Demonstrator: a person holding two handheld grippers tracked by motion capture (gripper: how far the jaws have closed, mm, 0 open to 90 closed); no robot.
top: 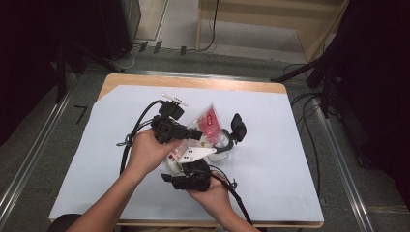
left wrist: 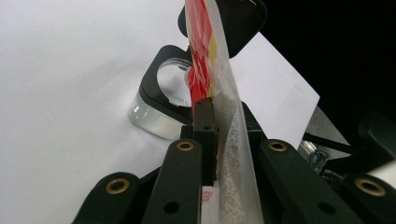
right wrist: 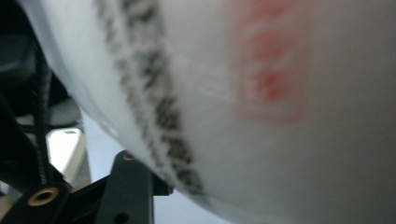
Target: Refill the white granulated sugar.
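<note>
1. Over the middle of the white sheet [top: 270, 159] on the table, your two hands meet from the bottom edge of the high view, forearms angled inward.
2. Your left hand [top: 145, 152] wraps the left gripper [top: 196, 134] and points it level toward the right, into the clear plastic bag [top: 209, 121] with its red label.
3. Your right hand [top: 212, 195] lies palm up under the right gripper [top: 186, 162], which aims away from you at the lower, bulging part of the same bag.
4. From the left gripper view, the left gripper [left wrist: 224, 116] has its jaws pinched onto the thin upper film of the bag [left wrist: 233, 121], which stands on edge between them with white grains inside and the red-and-yellow print above.
5. That view also shows a clear glass jar [left wrist: 161, 112] lying on the sheet just beyond the jaws, ringed by a black holder; from above it sits under the bag's top.
6. Up close in the right gripper view, the bag [right wrist: 280, 107] presses against the lens, blurred, with dark lettering and a red patch. One black jaw shows at its lower edge; whether the right gripper's pads squeeze it, I cannot tell.
</note>
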